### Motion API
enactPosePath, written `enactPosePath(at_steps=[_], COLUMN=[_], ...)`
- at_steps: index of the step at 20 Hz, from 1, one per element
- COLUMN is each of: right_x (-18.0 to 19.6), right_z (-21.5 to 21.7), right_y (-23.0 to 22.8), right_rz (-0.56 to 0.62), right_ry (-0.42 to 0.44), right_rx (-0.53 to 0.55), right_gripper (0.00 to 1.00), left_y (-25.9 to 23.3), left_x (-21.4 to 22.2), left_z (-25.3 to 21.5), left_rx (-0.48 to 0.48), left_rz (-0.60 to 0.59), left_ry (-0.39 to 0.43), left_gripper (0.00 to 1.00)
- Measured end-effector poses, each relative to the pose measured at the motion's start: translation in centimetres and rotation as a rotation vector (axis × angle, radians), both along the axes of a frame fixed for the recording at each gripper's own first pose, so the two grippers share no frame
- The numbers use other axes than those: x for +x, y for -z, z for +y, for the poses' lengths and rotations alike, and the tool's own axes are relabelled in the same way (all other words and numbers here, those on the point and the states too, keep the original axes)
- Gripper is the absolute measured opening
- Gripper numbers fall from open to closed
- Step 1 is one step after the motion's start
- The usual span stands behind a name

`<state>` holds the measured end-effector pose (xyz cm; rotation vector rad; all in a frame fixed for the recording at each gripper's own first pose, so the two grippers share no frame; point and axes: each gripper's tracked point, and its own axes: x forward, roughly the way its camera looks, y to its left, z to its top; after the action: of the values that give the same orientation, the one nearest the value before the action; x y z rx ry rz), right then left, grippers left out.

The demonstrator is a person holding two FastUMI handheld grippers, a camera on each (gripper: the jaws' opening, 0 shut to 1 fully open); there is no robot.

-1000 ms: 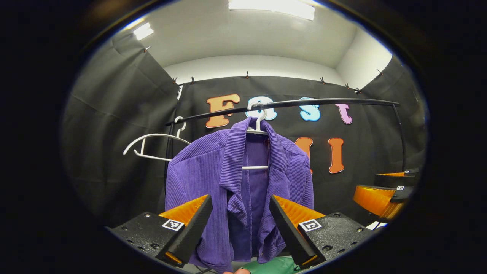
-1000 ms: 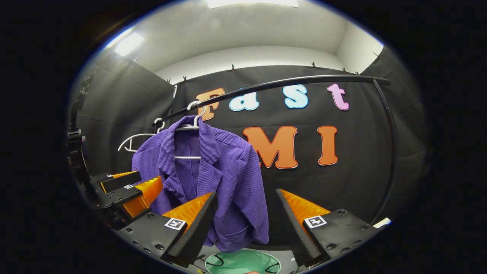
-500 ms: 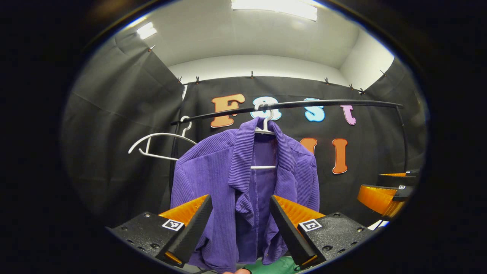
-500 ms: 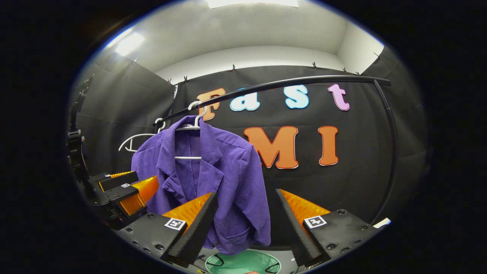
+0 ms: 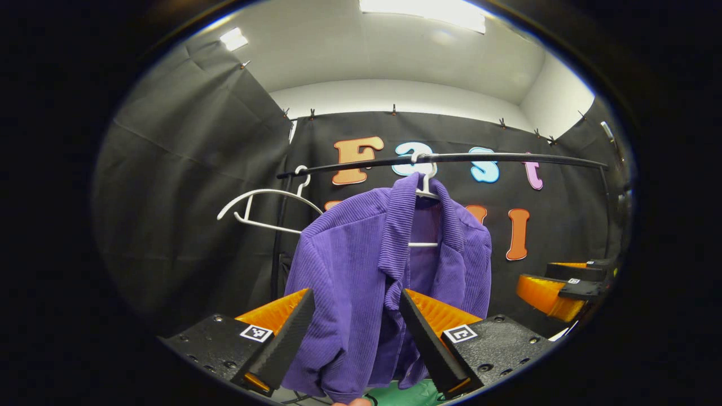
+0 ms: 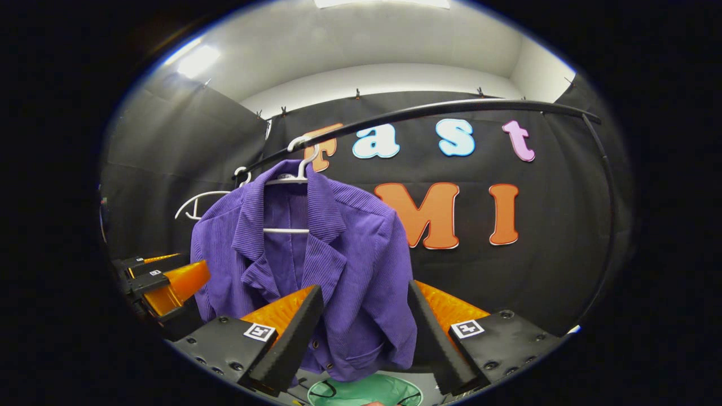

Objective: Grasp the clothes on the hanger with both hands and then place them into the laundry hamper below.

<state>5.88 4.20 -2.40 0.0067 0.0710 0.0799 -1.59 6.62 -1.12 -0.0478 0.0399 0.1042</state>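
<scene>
Both grippers have closed in on the purple jacket (image 5: 372, 270) over the past second, the garment now larger in each view. It hangs on a white hanger (image 5: 424, 192) from the black rail (image 5: 479, 159), above the green laundry hamper (image 6: 366, 392) at 6 o'clock. The left gripper (image 5: 352, 332), jaws spread and empty, frames the jacket's sleeve side; the right gripper (image 6: 364, 332), equally open, brackets the other flank. Neither touches cloth yet, so the grasp seems imminent. A spare empty hanger (image 5: 265, 208) sits at 10 o'clock in the left gripper view, just beside the jacket's shoulder; open space lies toward 3 o'clock along the rail.
</scene>
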Motion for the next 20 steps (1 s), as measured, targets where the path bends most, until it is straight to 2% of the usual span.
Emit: enactPosePath(at_steps=[4,6,7,8,11,12,13,15,17,18,20], right_x=[3.5,6.1,7.4,8.5,10.8,11.6,12.0,13.2,14.3,14.7,15.1], right_z=[2.5,3.6,4.3,4.9,5.9,6.2,6.3,5.7,3.7,2.7,0.5], right_y=[3.3,5.0,5.9,6.3,7.2,7.4,7.6,7.9,8.1,8.1,8.5], right_rz=[0.093,0.138,0.158,0.169,0.183,0.184,0.18,0.165,0.142,0.131,0.134], right_ry=[-0.017,0.01,0.027,0.044,0.085,0.087,0.087,0.107,0.151,0.159,0.158], right_rx=[0.053,0.084,0.111,0.139,0.173,0.177,0.17,0.119,0.06,0.052,0.063], right_gripper=[0.94,0.98,1.0,0.98,0.98,0.94,1.0,0.98,0.98,0.98,0.94], left_y=[0.8,1.4,1.9,2.4,3.4,3.6,3.8,3.9,3.9,3.8,3.9], left_x=[-0.2,-0.1,-0.1,-0.2,-0.4,-0.5,-0.5,-0.4,-0.3,-0.3,-0.4], left_z=[1.7,2.8,2.9,2.9,2.5,2.5,2.6,2.2,1.7,1.4,0.5], left_rx=[-0.008,0.007,-0.003,-0.023,-0.088,-0.101,-0.111,-0.12,-0.109,-0.099,-0.084], left_rz=[0.004,0.004,0.014,0.03,0.062,0.069,0.077,0.08,0.077,0.072,0.071], left_ry=[0.009,0.006,0.018,0.039,0.109,0.118,0.12,0.12,0.111,0.103,0.08], left_gripper=[0.99,0.95,0.95,0.92,0.95,0.95,0.95,0.99,0.95,0.92,0.95])
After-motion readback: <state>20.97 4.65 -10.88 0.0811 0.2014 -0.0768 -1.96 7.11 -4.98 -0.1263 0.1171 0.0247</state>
